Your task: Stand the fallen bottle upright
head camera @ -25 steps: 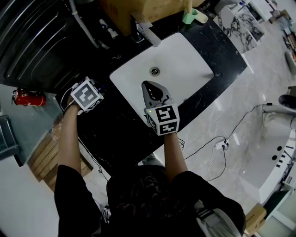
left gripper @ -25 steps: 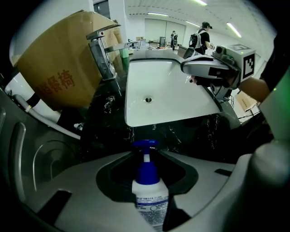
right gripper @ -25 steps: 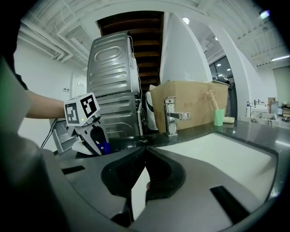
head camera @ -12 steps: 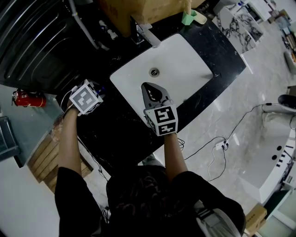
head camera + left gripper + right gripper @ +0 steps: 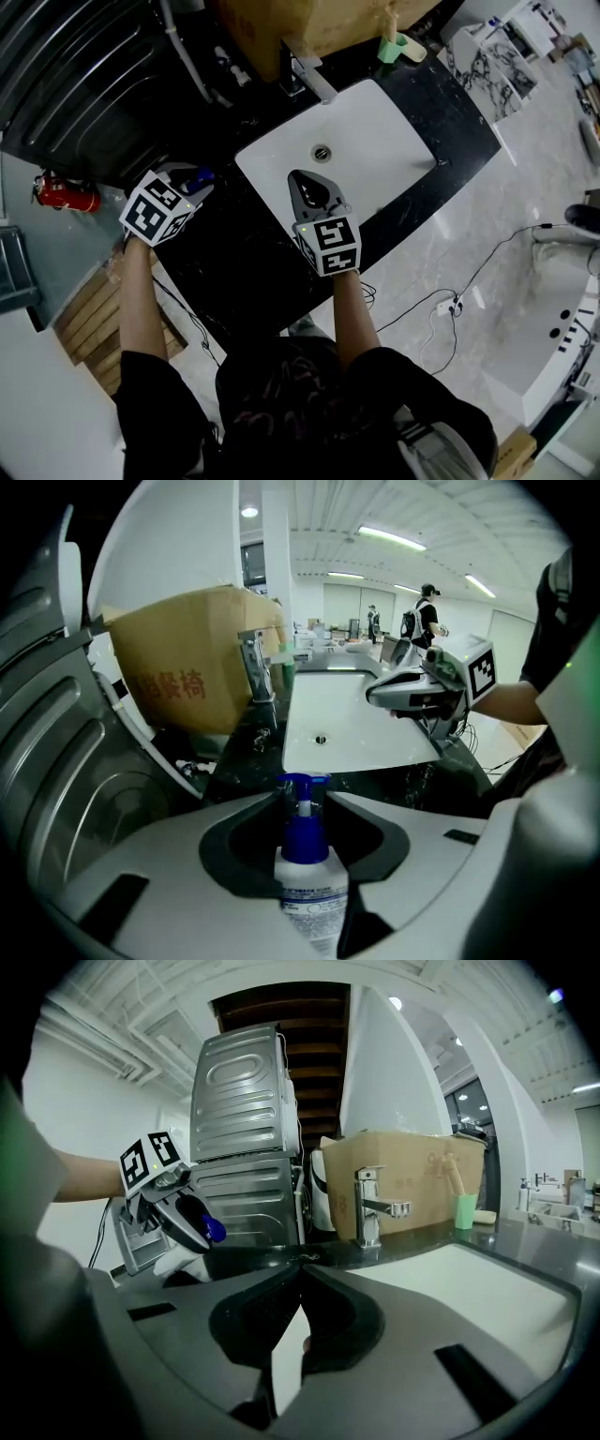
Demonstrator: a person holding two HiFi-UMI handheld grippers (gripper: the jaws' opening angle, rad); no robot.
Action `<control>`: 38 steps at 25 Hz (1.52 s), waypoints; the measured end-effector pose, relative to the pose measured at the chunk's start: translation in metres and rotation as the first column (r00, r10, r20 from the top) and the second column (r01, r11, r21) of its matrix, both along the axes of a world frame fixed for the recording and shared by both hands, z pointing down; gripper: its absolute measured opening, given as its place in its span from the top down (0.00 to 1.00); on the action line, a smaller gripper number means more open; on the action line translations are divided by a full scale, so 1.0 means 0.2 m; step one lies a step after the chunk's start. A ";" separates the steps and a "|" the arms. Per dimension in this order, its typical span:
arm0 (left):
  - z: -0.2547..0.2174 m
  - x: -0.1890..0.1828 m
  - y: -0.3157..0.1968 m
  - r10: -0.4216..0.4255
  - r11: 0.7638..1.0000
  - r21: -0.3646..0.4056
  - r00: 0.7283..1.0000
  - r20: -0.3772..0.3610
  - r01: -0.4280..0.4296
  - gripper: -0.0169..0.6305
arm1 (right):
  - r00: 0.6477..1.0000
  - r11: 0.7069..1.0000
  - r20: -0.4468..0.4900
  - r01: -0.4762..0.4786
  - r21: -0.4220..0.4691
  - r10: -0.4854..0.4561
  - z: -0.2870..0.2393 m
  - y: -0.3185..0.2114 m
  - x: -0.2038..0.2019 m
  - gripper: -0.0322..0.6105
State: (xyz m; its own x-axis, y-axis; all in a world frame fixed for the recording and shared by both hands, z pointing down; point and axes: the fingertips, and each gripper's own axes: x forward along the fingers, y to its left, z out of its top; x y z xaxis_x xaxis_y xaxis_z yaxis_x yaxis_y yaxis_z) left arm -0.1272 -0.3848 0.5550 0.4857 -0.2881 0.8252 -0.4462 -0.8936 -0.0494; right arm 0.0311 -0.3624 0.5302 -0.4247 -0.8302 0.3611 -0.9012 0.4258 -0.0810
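Observation:
My left gripper (image 5: 302,797) is shut on a white bottle (image 5: 310,892) with a blue pump top, which sticks out past the fingertips toward the sink. In the head view the left gripper (image 5: 184,184) hangs over the black counter's left end, with the blue pump (image 5: 200,177) showing beside its marker cube. The right gripper view shows that gripper (image 5: 180,1215) raised and tilted, the blue pump (image 5: 214,1230) at its tip. My right gripper (image 5: 314,188) is held over the front of the white sink (image 5: 384,131), shut with nothing in it; its tips (image 5: 300,1266) meet.
A chrome faucet (image 5: 311,75) stands behind the basin, in front of a cardboard box (image 5: 314,23). A green cup (image 5: 395,47) is on the counter's (image 5: 234,272) far right. A metal appliance (image 5: 75,75) and a red fire extinguisher (image 5: 62,195) are at left.
My left gripper has risen with the bottle and tilted, its marker cube shifting left in the head view. The right gripper has stayed over the sink.

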 end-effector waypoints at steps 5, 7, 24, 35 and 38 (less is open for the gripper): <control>-0.15 -0.10 0.02 -0.094 0.990 0.088 0.986 -0.134 0.106 0.75 | 0.999 0.999 -0.010 0.033 0.013 -0.033 -0.04 0.01 -0.07 0.93; -0.20 -0.15 0.04 -0.129 0.981 0.119 0.974 -0.186 0.153 0.75 | 0.999 0.999 -0.012 0.048 0.020 -0.048 -0.07 0.02 -0.11 0.93; -0.39 -0.58 0.31 -0.307 0.830 0.256 0.789 -0.532 0.495 0.75 | 0.975 0.974 -0.047 0.219 0.054 -0.217 -0.17 0.10 -0.47 0.93; -0.34 -0.58 0.30 -0.313 0.824 0.279 0.807 -0.500 0.493 0.73 | 0.973 0.973 -0.067 0.224 0.060 -0.220 -0.18 0.11 -0.46 0.93; -0.33 -0.58 0.30 -0.320 0.822 0.273 0.802 -0.504 0.500 0.69 | 0.975 0.974 -0.067 0.217 0.060 -0.213 -0.18 0.11 -0.44 0.93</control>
